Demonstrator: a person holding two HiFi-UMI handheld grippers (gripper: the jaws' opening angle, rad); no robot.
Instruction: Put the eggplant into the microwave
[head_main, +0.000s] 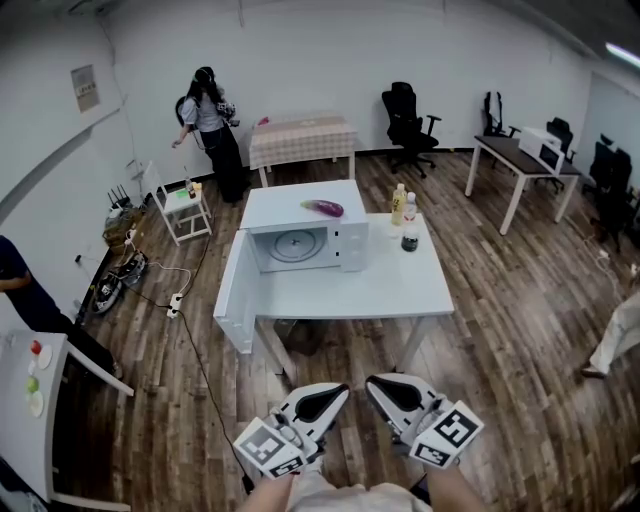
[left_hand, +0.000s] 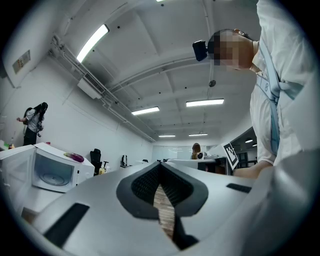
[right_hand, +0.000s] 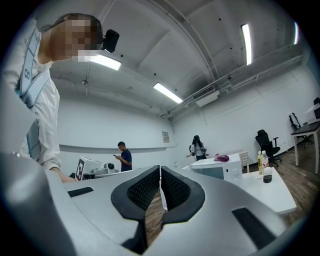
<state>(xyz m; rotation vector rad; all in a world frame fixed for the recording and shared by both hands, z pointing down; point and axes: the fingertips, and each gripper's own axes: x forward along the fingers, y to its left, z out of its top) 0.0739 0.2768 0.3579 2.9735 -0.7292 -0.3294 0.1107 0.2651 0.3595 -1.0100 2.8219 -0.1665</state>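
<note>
Left gripper (head_main: 336, 392), right gripper (head_main: 374, 385): closed, empty | eggplant (head_main: 323, 208): glossy purple, atop microwave (head_main: 351, 246)

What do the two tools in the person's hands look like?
The left tool and right tool are smooth white shells with black ribbed pads, narrowing to a point. Each carries a cube of black-and-white square markers. The person wears a white top.

We look from head height, facing steeply down. The microwave (head_main: 350, 245) on its table (head_main: 400, 290) sits at 12 o'clock, well away. The left gripper (head_main: 335, 397) camera faces roughly level along its jaws and shows the microwave at 9 o'clock. The right gripper (head_main: 378, 387) camera shows it at 3 o'clock. All three views share the microwave.
</note>
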